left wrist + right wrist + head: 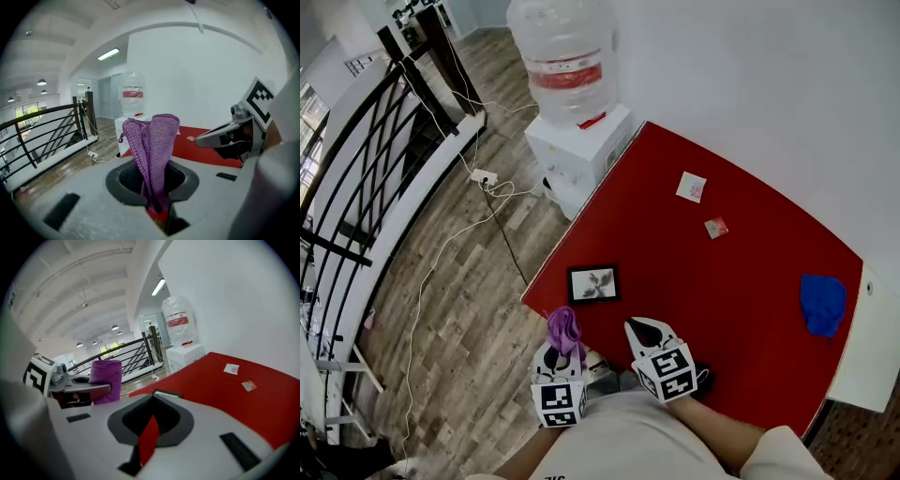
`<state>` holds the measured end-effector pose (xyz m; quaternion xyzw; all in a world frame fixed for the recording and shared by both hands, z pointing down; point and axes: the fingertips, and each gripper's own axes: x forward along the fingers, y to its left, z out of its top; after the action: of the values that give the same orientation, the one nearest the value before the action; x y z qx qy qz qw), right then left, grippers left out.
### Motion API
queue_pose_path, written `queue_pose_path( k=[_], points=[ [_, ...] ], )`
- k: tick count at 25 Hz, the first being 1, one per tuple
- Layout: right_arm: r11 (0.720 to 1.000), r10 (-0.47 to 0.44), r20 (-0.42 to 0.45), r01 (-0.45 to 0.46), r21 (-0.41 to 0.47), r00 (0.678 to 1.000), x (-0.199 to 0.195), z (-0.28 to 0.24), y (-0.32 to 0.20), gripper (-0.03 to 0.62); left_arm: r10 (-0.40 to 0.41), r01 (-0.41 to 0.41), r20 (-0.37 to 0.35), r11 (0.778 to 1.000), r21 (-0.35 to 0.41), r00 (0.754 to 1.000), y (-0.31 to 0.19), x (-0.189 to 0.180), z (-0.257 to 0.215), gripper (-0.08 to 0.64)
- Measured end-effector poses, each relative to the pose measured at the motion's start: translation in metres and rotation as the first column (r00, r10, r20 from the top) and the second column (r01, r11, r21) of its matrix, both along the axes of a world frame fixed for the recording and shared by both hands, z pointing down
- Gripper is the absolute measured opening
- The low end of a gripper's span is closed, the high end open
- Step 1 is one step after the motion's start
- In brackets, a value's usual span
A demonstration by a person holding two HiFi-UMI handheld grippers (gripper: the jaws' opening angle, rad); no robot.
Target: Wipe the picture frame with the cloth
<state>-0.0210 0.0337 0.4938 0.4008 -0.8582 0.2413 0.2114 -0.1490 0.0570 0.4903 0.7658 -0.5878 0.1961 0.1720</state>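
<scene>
Well, looking down from the head view first: the picture frame [593,284] lies flat near the left corner of the red worktop [741,272], a black frame round a pale print. The left gripper [565,349] sits just short of it at the near edge, with a purple cloth [565,328] sticking up out of its jaws. The right gripper [645,330] is close beside it. Each carries a cube of black-and-white square markers. Farther up the worktop lie two small cards [692,187] and a blue cloth [822,303] bunched at the right edge, well apart from the frame. A water dispenser [577,155] stands against the far left edge, and its bottle [567,47] has a red band whose writing is too small to read. A power strip [484,176] with trailing wires lies on the wood floor beside a black railing [366,141].

From the left gripper view, the jaws are pinched tight on the purple cloth, which stands up folded and hides the frame.

From the right gripper view, the jaws are drawn together with nothing between them. The frame's dark edge just peeks over the gripper body.
</scene>
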Motion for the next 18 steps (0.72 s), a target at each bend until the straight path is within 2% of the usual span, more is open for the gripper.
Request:
queue_pose_path(
  k=[4,8,18],
  points=[
    [0.999,-0.033,-0.033,0.034,0.021,0.999,-0.013,-0.006,0.007,0.002,-0.003,0.003,-0.031,1.000,0.002,1.000,-0.002,0.001,-0.005,0.060],
    [0.999,-0.040,-0.041,0.041,0.030,0.998,-0.013,-0.006,0.011,0.002,0.016,-0.016,-0.012,1.000,0.020,1.000,-0.002,0.005,-0.011,0.061],
    [0.999,-0.035,-0.032,0.037,0.038,0.999,-0.012,-0.008,0.016,0.002,0.026,-0.026,-0.005,1.000,0.005,1.000,0.005,0.008,-0.011,0.061]
  ],
)
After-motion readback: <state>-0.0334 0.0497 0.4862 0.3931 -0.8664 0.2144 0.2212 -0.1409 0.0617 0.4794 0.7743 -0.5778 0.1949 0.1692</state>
